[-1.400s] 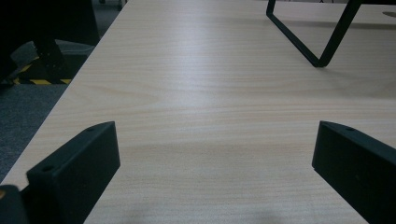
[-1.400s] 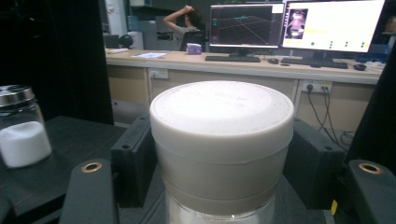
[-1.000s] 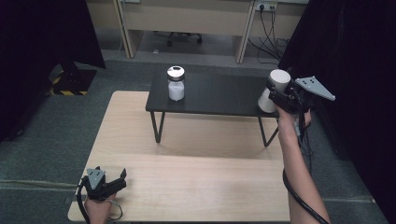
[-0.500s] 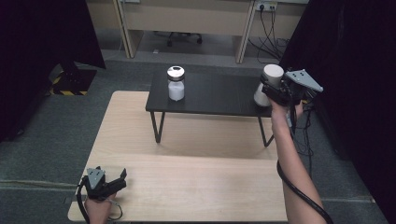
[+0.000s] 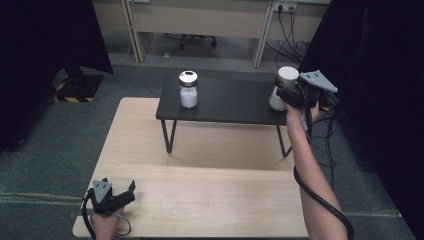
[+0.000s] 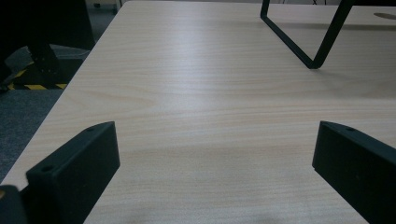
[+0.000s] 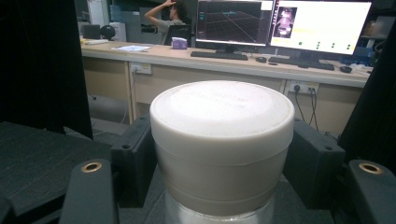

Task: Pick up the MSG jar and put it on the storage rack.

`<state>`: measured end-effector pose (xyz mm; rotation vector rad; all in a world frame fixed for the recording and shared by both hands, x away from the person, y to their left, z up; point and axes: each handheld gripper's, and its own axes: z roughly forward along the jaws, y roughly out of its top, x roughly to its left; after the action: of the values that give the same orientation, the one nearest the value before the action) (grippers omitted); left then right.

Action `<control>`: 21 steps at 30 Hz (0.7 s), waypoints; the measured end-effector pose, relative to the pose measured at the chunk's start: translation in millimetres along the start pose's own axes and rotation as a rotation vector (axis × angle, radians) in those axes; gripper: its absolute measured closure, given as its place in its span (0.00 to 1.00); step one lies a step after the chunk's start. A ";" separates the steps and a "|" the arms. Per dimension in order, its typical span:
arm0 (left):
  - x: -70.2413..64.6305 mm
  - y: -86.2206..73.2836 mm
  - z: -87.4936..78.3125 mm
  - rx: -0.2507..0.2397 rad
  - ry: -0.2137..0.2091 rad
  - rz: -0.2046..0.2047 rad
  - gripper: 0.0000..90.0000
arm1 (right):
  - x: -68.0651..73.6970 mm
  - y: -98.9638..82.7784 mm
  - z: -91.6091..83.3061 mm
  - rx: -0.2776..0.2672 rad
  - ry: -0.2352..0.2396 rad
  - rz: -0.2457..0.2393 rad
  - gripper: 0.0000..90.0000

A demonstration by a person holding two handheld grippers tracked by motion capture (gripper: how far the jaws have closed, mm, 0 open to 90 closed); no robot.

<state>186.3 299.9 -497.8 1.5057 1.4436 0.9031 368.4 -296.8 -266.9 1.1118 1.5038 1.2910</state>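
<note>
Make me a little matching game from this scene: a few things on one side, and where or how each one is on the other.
Things:
1. white-capped jar
2. silver-lidded jar
3. left tool
4. right tool

States:
A. open over the wooden table, holding nothing
B. standing free on the black side table
C. clamped between two black jaws
D. shut around a cap, at the black table's right end

Pairs: 1-C, 2-B, 3-A, 4-D

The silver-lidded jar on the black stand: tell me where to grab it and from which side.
Grip the silver-lidded jar around its white body just under the lid, coming in level from the near side. It stands upright and alone on the black stand, and the wider lid should stop slipping.
</note>
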 end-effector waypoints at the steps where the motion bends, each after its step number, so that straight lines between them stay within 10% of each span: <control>1: -0.1 0.3 0.2 0.002 0.000 0.000 0.00 | -0.4 -0.7 0.1 -0.001 0.002 0.000 0.38; 21: 2.4 0.5 0.9 0.003 -0.022 0.003 0.00 | 0.3 -10.3 1.4 -0.006 -0.012 0.035 0.38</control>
<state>187.5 302.2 -497.8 1.5158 1.4274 0.8839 368.7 -297.0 -277.4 1.1445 1.4765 1.3101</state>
